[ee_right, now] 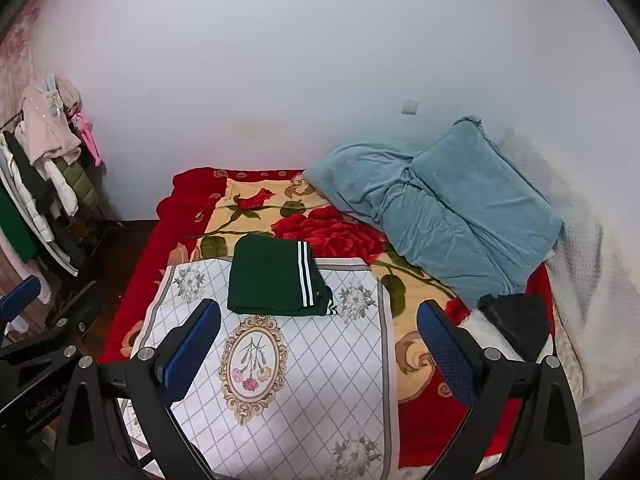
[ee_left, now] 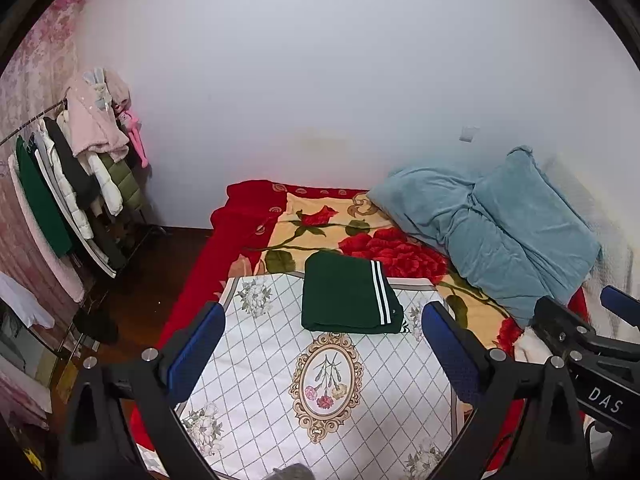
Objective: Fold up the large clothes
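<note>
A dark green garment (ee_left: 348,296) with white stripes lies folded into a neat rectangle at the far end of a white floral cloth (ee_left: 320,380) on the bed. The right wrist view shows the same folded garment (ee_right: 276,278) on that cloth (ee_right: 280,380). My left gripper (ee_left: 322,350) hovers open above the cloth, short of the garment, with nothing between its blue pads. My right gripper (ee_right: 318,344) is open too, held over the cloth nearer than the garment. The right gripper's body (ee_left: 592,340) shows at the right edge of the left wrist view.
A red rose blanket (ee_left: 360,236) covers the bed. A blue quilt (ee_left: 508,232) is bunched at the back right. A black and white item (ee_right: 512,320) lies on the bed's right side. A clothes rack (ee_left: 72,184) with hanging coats stands left, over dark floor.
</note>
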`<state>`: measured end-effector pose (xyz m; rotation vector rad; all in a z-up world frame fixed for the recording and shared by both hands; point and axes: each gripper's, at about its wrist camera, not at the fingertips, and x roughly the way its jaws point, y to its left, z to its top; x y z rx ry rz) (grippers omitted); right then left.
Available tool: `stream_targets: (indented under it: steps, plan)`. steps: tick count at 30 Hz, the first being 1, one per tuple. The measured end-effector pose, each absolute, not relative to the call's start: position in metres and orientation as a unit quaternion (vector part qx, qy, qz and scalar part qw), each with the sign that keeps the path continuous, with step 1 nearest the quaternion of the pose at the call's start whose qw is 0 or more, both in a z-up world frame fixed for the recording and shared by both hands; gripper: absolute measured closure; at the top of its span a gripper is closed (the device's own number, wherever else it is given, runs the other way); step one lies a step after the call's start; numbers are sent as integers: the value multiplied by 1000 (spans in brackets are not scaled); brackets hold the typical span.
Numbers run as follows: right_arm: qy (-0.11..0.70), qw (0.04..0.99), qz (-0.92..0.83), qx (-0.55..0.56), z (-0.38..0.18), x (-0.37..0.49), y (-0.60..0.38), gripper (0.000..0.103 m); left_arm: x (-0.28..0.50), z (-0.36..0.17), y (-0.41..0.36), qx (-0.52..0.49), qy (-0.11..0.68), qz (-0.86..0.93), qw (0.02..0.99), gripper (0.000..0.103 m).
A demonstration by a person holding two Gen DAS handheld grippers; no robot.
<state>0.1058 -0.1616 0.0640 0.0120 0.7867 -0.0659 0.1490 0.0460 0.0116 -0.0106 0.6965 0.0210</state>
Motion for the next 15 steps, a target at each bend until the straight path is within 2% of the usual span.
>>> stream_targets:
  steps: [15]
  plan:
    - [379, 925, -30, 8, 74, 92, -171, 3, 137, 18, 41, -5, 345, 15, 939, 3]
